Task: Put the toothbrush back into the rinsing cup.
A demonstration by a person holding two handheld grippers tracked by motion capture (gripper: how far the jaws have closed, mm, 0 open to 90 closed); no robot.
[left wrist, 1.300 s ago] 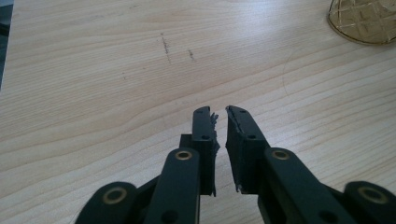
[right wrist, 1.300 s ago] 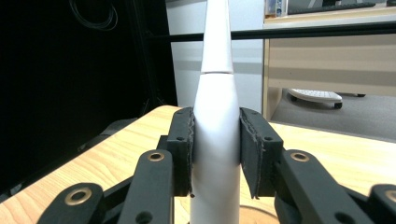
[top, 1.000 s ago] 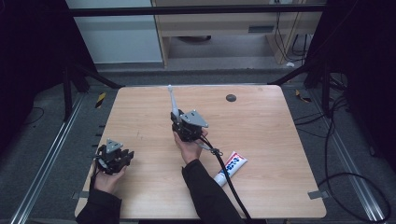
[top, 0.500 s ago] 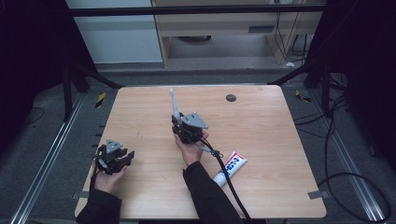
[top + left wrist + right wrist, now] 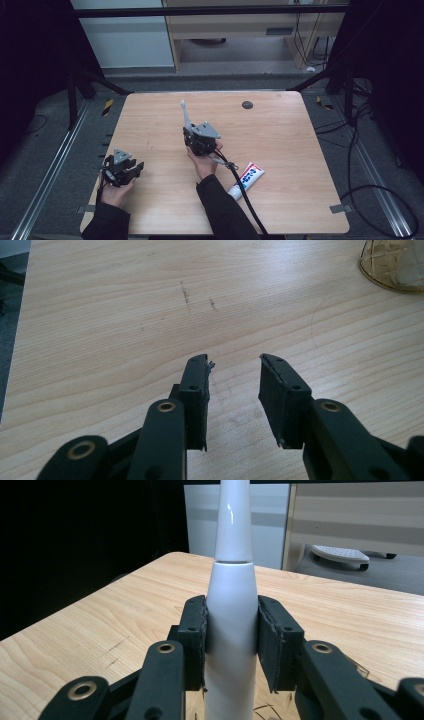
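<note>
An electric toothbrush [image 5: 186,114] is clamped in the right gripper [image 5: 199,136] near the middle of the wooden table [image 5: 280,140], and the table is taken here as the landmark for all places. In the right gripper view the white handle of the toothbrush [image 5: 231,630] is seen pressed between the two black jaws, which are closed against its sides, with the narrower neck rising out of the top of the picture. In the high view the toothbrush is held above the table surface, its slim end pointed toward the table's far edge and tilted slightly to the left. The right hand [image 5: 204,162] is wrapped around the gripper from the near side, and a black cable [image 5: 245,192] is trailed from it toward the table's near edge. The left gripper [image 5: 121,167] is held at the table's near left corner, well apart from the toothbrush. In the left gripper view its jaws are seen parted with a clear gap between them, nothing is held, and only bare wood grain is seen beneath them. A toothpaste tube [image 5: 246,180] is laid flat on the table toward its near right part, just beside the cable. A small dark round object [image 5: 247,104] is set near the table's far edge. A golden wire object [image 5: 395,262] is glimpsed on the table in the left gripper view.
</note>
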